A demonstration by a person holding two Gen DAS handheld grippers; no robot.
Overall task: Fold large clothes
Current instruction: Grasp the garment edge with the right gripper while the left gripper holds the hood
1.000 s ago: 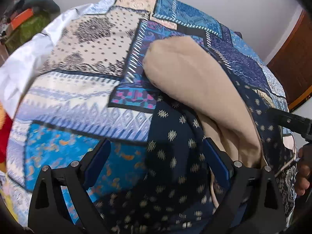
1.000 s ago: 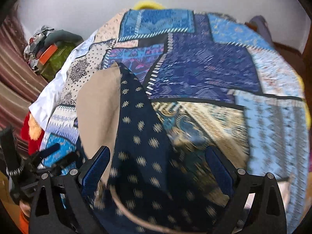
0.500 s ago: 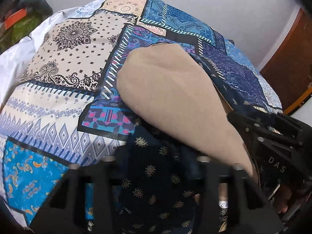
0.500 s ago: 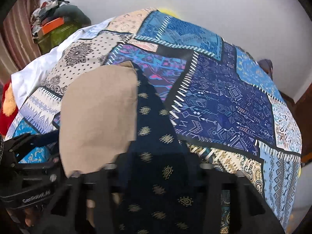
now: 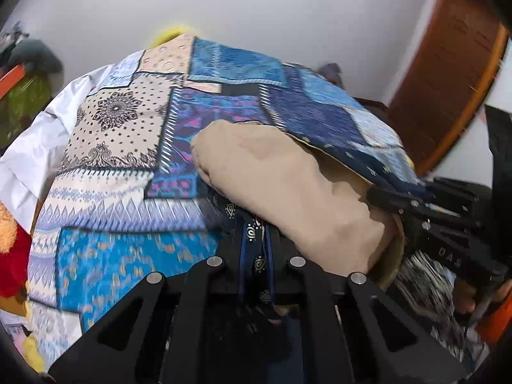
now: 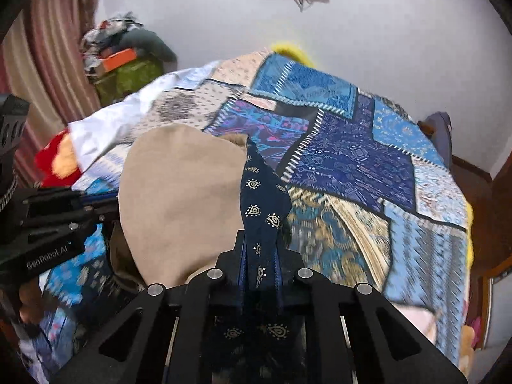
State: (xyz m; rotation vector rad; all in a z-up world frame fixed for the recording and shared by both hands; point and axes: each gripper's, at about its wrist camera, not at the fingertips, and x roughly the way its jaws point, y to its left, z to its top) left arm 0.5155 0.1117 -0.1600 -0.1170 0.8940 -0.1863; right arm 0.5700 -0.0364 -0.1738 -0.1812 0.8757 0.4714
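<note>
The garment [image 5: 288, 192] is navy with gold paisley marks and a tan lining, and it lies bunched on the patchwork bed cover [image 5: 121, 166]. My left gripper [image 5: 254, 224] has its jaws closing tight on a navy edge of it, with the cloth pinched between the pads. The right gripper [image 5: 400, 201] shows at the right of this view, against the garment's other edge. In the right wrist view my right gripper [image 6: 259, 240] is likewise closing on a navy strip of the garment [image 6: 262, 198], and the tan lining [image 6: 179, 192] hangs to its left. The left gripper [image 6: 96, 204] appears at the left edge there.
A white sheet [image 5: 32, 160] covers the bed's left side, with a red and orange plush toy [image 5: 12, 256] beside it. A heap of clothes and an orange box [image 6: 124, 57] sits by the curtain [image 6: 48, 64]. A wooden door [image 5: 448, 80] stands at the right.
Both grippers went from wide open to shut on the garment's navy edges. Both then rose, lifting the cloth, so more of the wall shows.
</note>
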